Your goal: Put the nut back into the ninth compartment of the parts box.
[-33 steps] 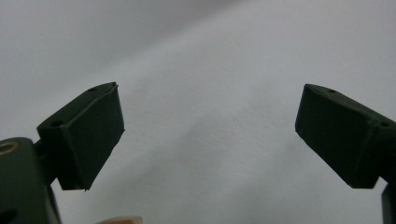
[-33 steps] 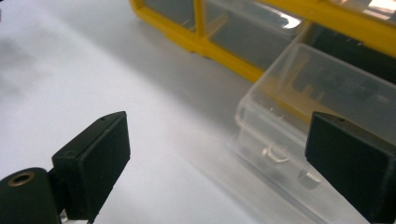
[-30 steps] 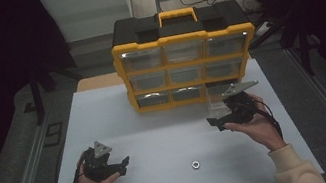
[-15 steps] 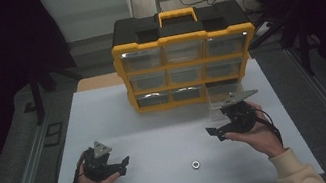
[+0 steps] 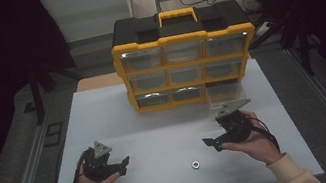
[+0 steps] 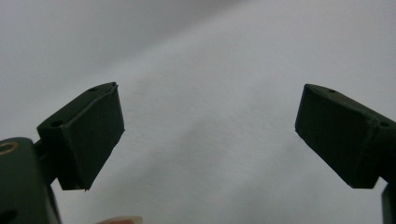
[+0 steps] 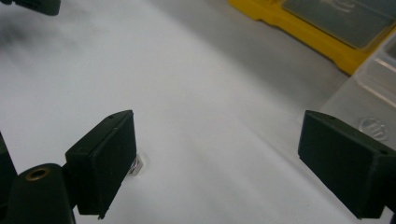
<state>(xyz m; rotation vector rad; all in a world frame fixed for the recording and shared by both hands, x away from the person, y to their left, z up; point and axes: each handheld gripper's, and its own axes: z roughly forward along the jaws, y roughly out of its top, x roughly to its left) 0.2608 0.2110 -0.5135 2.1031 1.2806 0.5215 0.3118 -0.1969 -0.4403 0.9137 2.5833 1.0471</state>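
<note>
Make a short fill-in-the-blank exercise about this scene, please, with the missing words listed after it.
1. The small metal nut lies on the white ____.
2. The organizer has a yellow frame and a yellow ____ on top.
3. The jaws of the right gripper and the left gripper are both ____.
4. One clear drawer is pulled out at the organizer's bottom ____ corner in the high view.

Missing words: table; handle; open; right
</note>
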